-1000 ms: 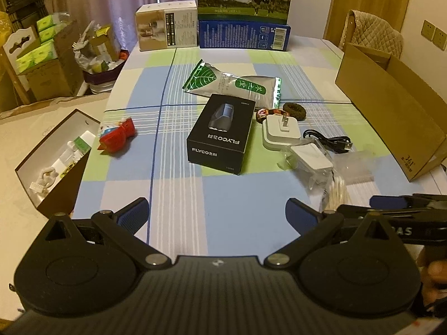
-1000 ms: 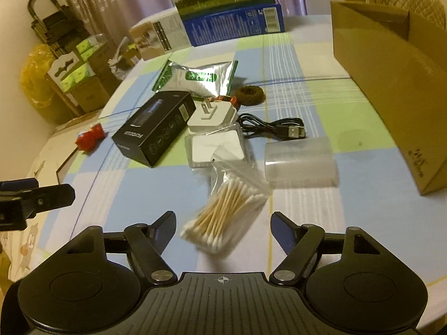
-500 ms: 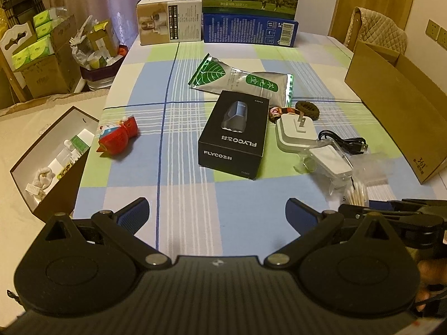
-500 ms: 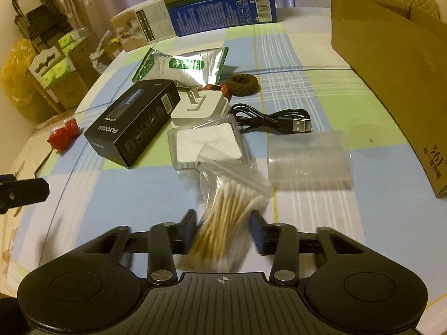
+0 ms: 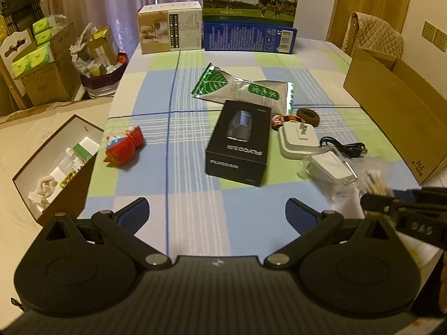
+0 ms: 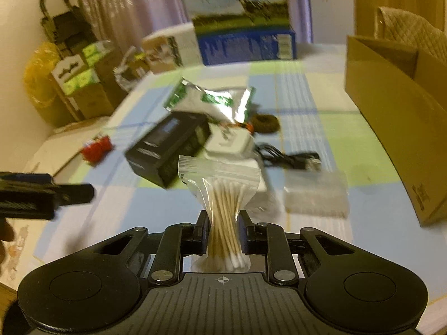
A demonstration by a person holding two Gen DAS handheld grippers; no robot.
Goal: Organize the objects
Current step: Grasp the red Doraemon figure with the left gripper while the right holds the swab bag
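We look across a checked tablecloth (image 5: pixel 156 173) whose far end, at twelve o'clock, carries a tall milk carton (image 5: pixel 251 14) with a smaller beige box (image 5: pixel 170 28) at eleven. An open cardboard box (image 5: pixel 396 111) stands along the edge at two o'clock. At the centre lies a black Flyco shaver box (image 5: pixel 239 142), a green-and-silver foil pouch (image 5: pixel 245 90) just beyond it, a white charger (image 5: pixel 297 141) and a black USB cable (image 5: pixel 346 148) at its three o'clock, a red toy figure (image 5: pixel 123 148) at nine. Our left gripper (image 5: pixel 216 212) hangs wide open, holding nothing. Our right gripper (image 6: pixel 223 230) is clamped on a clear bag of cotton swabs (image 6: pixel 223 201), held above the cloth near the front edge.
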